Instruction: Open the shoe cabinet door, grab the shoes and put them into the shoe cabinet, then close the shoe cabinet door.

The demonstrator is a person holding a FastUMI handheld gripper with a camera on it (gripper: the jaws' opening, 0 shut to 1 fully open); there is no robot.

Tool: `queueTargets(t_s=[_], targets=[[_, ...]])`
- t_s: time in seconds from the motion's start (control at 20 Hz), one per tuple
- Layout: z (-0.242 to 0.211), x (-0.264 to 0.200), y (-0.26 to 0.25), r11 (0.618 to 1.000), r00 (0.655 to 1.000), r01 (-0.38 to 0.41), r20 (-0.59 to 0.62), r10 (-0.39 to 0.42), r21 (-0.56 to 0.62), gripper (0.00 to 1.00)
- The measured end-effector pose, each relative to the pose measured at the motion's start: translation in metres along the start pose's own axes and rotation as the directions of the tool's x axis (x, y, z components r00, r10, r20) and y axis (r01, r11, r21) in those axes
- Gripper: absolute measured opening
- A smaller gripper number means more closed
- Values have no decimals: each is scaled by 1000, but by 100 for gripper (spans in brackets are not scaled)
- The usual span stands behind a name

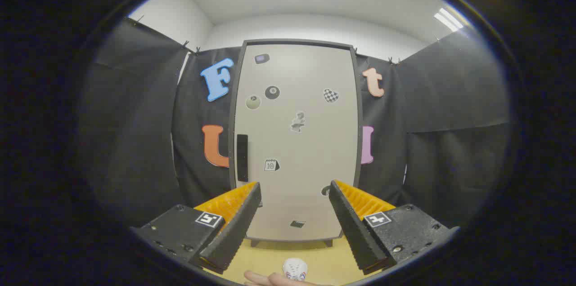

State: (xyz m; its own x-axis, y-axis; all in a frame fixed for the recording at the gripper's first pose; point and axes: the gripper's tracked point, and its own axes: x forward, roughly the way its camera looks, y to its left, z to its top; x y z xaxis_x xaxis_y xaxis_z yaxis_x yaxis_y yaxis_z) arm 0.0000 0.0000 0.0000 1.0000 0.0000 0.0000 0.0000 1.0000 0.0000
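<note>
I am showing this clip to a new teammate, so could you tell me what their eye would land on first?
Most striking is the tall pale cabinet straight ahead, its door shut, dotted with stickers, with a dark handle near its left edge. The tool hangs open short of it, fingers spread with nothing between them. Down on the wooden floor, between the fingers, a white shoe rests at a hand.

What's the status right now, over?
Gripper open, holding nothing. Shoe cabinet door shut, straight ahead, handle untouched. Shoe on floor below the fingers, beside a hand.
</note>
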Motion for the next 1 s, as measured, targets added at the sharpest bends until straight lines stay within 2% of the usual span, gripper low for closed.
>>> queueTargets(t_s=[0.3, 0.5, 0.65, 0.8, 1.0], targets=[[-3, 2, 18, 999, 999, -41, -6, 41, 2, 100], [-14, 7, 21, 996, 997, -69, -42, 71, 54, 100], [-8, 10, 13, 997, 997, -59, -36, 61, 59, 100], [-8, 12, 16, 994, 995, -77, -57, 82, 72, 99], [5, 20, 23, 994, 995, -91, -25, 93, 56, 99]])
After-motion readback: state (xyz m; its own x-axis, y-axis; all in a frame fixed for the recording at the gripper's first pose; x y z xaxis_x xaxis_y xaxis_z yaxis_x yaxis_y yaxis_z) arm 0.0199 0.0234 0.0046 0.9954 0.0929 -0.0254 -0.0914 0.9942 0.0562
